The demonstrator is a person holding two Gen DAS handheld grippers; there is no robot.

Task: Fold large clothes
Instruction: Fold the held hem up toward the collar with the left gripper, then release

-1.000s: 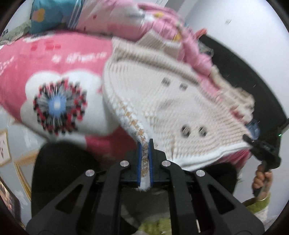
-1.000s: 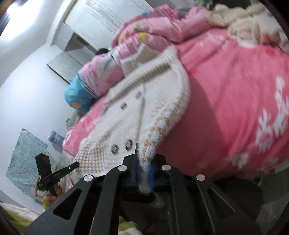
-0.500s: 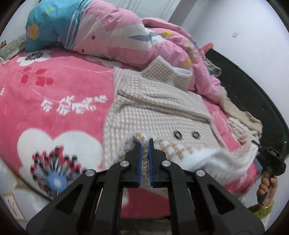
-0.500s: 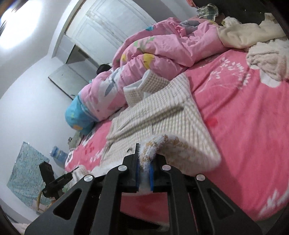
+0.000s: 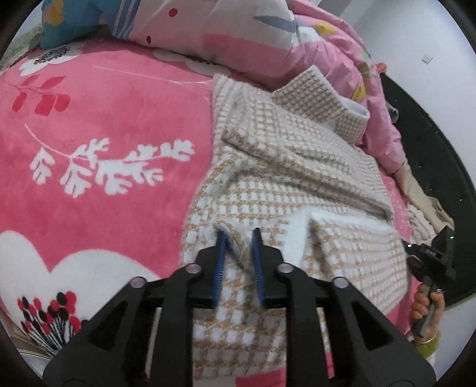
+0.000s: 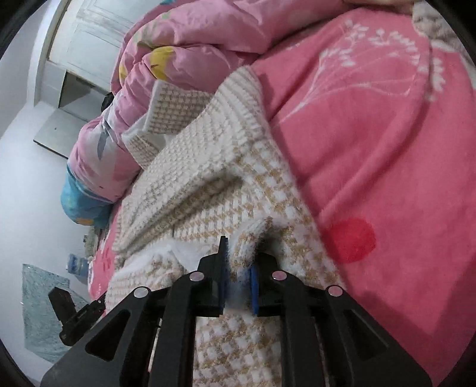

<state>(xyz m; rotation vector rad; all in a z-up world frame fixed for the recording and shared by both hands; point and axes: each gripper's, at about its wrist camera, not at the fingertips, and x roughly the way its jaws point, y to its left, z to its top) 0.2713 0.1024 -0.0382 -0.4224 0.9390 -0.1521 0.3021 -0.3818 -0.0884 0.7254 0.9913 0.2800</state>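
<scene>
A beige and white houndstooth knit coat [image 5: 282,184] lies on the pink bed, its lower part folded up over its body; it also shows in the right wrist view [image 6: 226,184]. My left gripper [image 5: 238,238] sits over the folded hem at its left corner, jaws parted, with the hem edge loose between the blue pads. My right gripper [image 6: 239,256] sits at the hem's right corner, jaws parted, with fuzzy hem still between the pads. The right gripper also shows at the left view's right edge [image 5: 431,259].
The pink floral blanket [image 5: 104,154] covers the bed. A pink duvet [image 5: 253,38] and blue pillow [image 5: 62,20] lie behind the coat. More clothes [image 5: 428,205] are heaped at the far right. A door [image 6: 89,38] stands beyond.
Both grippers carried the coat's hem up from the bed's edge and over the coat, laying the lower part on its body. Both jaws have since parted from the hem.
</scene>
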